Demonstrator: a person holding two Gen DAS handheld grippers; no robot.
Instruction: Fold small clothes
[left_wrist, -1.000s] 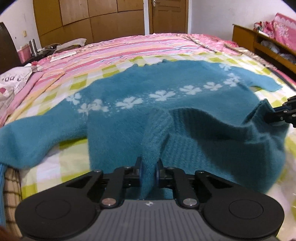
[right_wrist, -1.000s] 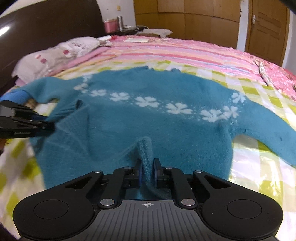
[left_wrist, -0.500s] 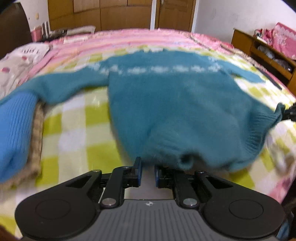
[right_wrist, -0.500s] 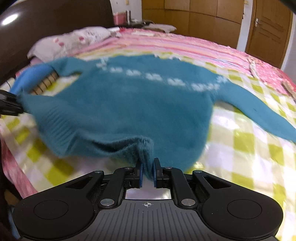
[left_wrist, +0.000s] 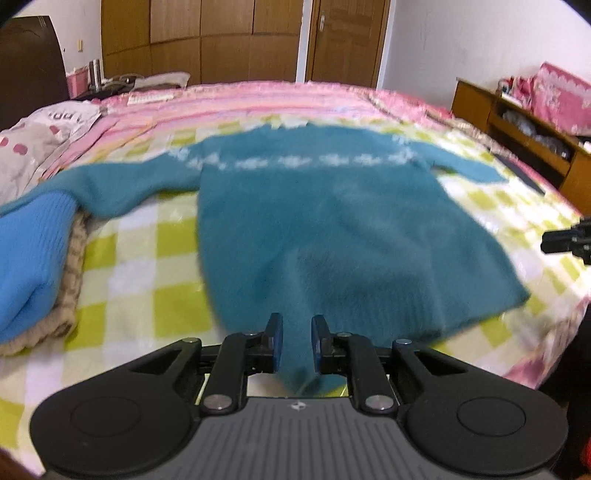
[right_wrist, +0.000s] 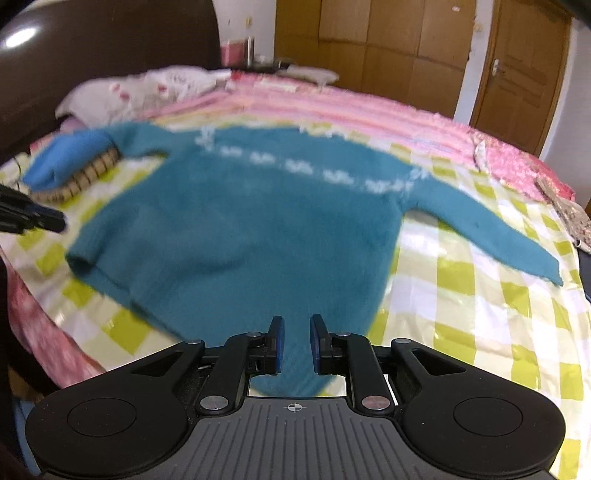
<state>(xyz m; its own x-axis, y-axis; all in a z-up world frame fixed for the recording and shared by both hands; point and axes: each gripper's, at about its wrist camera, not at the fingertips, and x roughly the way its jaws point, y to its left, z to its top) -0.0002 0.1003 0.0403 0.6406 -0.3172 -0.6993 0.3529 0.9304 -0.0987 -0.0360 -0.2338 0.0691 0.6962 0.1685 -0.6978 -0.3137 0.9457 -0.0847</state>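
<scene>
Since a second ago the teal sweater (left_wrist: 332, 229) has been pulled back out of its bunched-up state: the hem, then lifted in folds over the body, now lies drawn toward the near edge of the bed, and the garment spreads flat on the green-and-white checked blanket (left_wrist: 147, 266). Both sets of jaws have just been opening. The left gripper (left_wrist: 296, 345) has its blue pads a little apart, with the sweater's hem between them; the cloth no longer looks pinched, though motion blur makes it hard to tell whether a pad brushes it. The right gripper (right_wrist: 294, 344) stands the same way, slightly parted with the other end of the hem lying in the gap. In the left wrist view the right gripper's black tip shows at the right edge, just off the sweater's corner; in the right wrist view the left gripper's tip shows at the left edge, near the ribbed corner.

The sweater lies with its neck away from the cameras, a band of white flowers (right_wrist: 306, 173) across the chest, both sleeves stretched out to the sides. One sleeve reaches toward a bright blue garment (left_wrist: 29, 254) that rests on a beige knitted piece (left_wrist: 70, 280) at the bed's side. Beyond the checked blanket lies a pink striped cover (right_wrist: 332, 110), with a pillow (left_wrist: 40, 136) beside a dark headboard (right_wrist: 110, 48)
</scene>
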